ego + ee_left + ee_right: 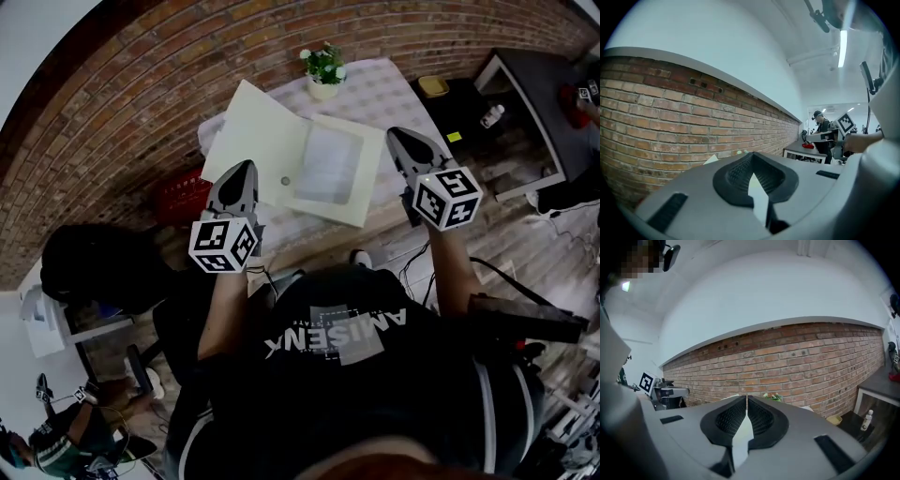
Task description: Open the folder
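Left gripper [246,167]: jaws clenched, empty. Right gripper [397,133]: jaws clenched, empty. Neither touches the folder [265,141], which lies open on the checked table [380,89]. A white sheet [328,167] sits in its right half.

Your right claw [747,398] points almost level at a brick wall [797,362], with white wall above it. Its jaws meet at the tips and hold nothing; lower down, a narrow gap between them shows only a pale surface. Just past the tips, slightly right, a small plant [772,397] with white flowers peeks over the jaw. A pale sheet [730,397] edges up behind the other jaw. Further right, you see a yellowish dish [833,419], a small bottle [867,420] and the corner of a dark counter [880,386]. At the far left sits a marker cube [646,382].
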A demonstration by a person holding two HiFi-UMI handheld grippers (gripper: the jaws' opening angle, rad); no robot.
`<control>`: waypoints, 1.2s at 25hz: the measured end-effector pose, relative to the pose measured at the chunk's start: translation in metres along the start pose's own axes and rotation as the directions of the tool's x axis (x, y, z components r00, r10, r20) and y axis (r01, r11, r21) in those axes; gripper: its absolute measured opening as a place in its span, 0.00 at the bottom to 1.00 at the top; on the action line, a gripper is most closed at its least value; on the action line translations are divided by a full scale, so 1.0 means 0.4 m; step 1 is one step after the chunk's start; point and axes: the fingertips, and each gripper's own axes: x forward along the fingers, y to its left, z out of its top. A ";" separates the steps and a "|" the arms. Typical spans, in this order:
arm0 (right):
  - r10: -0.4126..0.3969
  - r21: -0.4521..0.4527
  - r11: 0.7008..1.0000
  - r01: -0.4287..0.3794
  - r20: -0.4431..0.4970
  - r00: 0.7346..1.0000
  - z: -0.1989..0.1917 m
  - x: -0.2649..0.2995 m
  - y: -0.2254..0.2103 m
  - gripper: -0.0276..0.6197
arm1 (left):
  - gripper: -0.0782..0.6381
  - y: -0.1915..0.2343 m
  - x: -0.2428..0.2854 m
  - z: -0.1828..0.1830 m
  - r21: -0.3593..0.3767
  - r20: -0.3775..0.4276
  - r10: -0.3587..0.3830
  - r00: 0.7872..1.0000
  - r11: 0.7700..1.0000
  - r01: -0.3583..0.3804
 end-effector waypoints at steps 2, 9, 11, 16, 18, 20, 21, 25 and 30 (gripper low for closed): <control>-0.005 0.000 1.000 0.005 0.012 1.000 0.010 -0.004 0.003 0.12 | 0.13 0.006 -0.008 0.009 -0.009 0.005 0.006 1.000 1.000 -0.006; -0.027 -0.010 1.000 0.028 0.039 0.999 0.036 -0.014 -0.004 0.11 | 0.13 0.029 -0.016 0.043 0.022 0.033 0.059 0.998 0.998 -0.059; -0.036 -0.018 0.999 0.036 0.044 0.998 0.042 -0.012 -0.007 0.11 | 0.13 0.031 -0.015 0.049 0.027 0.044 0.062 0.997 0.998 -0.064; -0.040 -0.039 0.998 0.041 0.046 0.998 0.061 -0.011 0.000 0.11 | 0.13 0.042 -0.017 0.065 0.031 0.059 0.078 0.995 0.996 -0.080; -0.043 -0.039 0.998 0.045 0.052 0.998 0.069 -0.013 0.002 0.11 | 0.13 0.047 -0.021 0.071 0.033 0.067 0.089 0.994 0.995 -0.091; -0.046 -0.036 0.998 0.048 0.055 0.997 0.071 -0.015 0.003 0.11 | 0.13 0.055 -0.024 0.071 0.032 0.067 0.104 0.992 0.994 -0.107; -0.047 -0.035 0.998 0.049 0.055 0.997 0.071 -0.015 0.004 0.11 | 0.13 0.058 -0.025 0.069 0.031 0.065 0.109 0.992 0.993 -0.111; -0.051 -0.028 0.998 0.052 0.054 0.997 0.063 -0.013 0.004 0.11 | 0.13 0.067 -0.026 0.060 0.022 0.059 0.114 0.992 0.993 -0.115; -0.056 -0.024 0.998 0.057 0.052 0.997 0.057 -0.017 0.003 0.11 | 0.13 0.062 -0.025 0.058 0.031 0.057 0.108 0.993 0.994 -0.109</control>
